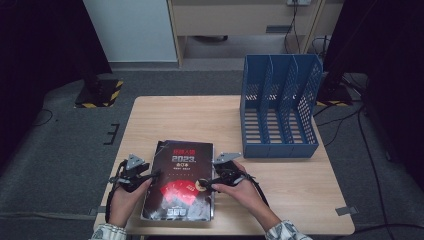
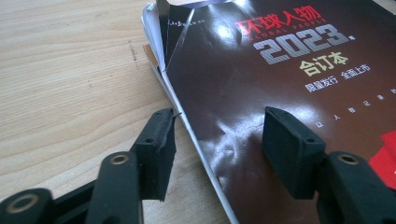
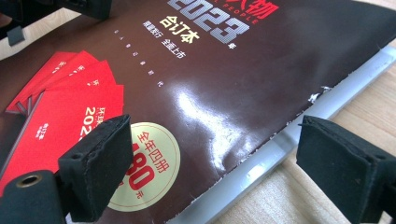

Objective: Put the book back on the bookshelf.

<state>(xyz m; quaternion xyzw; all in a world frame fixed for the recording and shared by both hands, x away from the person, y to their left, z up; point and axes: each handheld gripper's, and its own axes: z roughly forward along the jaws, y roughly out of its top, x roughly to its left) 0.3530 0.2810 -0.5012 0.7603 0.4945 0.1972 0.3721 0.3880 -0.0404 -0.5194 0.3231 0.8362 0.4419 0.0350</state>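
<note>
A dark, glossy magazine (image 1: 181,181) lies flat on the wooden worktop (image 1: 280,185), near the person's edge and left of centre, on top of at least one more volume whose pale page edges stick out beneath it. How many lie in that stack is hard to tell from any view.

The left tool (image 1: 146,177) sits at the magazine's left edge. In the left gripper view its jaws stand apart and straddle that edge: one pad (image 2: 159,149) is over bare wood just beside the pages, the other over the dark cover, and neither presses on anything. The cover's top corner there is creased and torn, with white paper showing.

The right tool (image 1: 205,184) is at the magazine's right edge. In the right gripper view its jaws are spread wide, one pad (image 3: 100,163) above the round cream sticker (image 3: 149,172) and the other beyond the frayed edge, over the wood. They grip nothing. The sticker is partly hidden by that pad, and the red cards (image 3: 65,105) printed on the cover are cut off at the left.

A blue file rack (image 1: 280,107) with three slots stands upright at the far right of the worktop, well apart from the magazine. Both forearms are cut off at the bottom of the high view.
</note>
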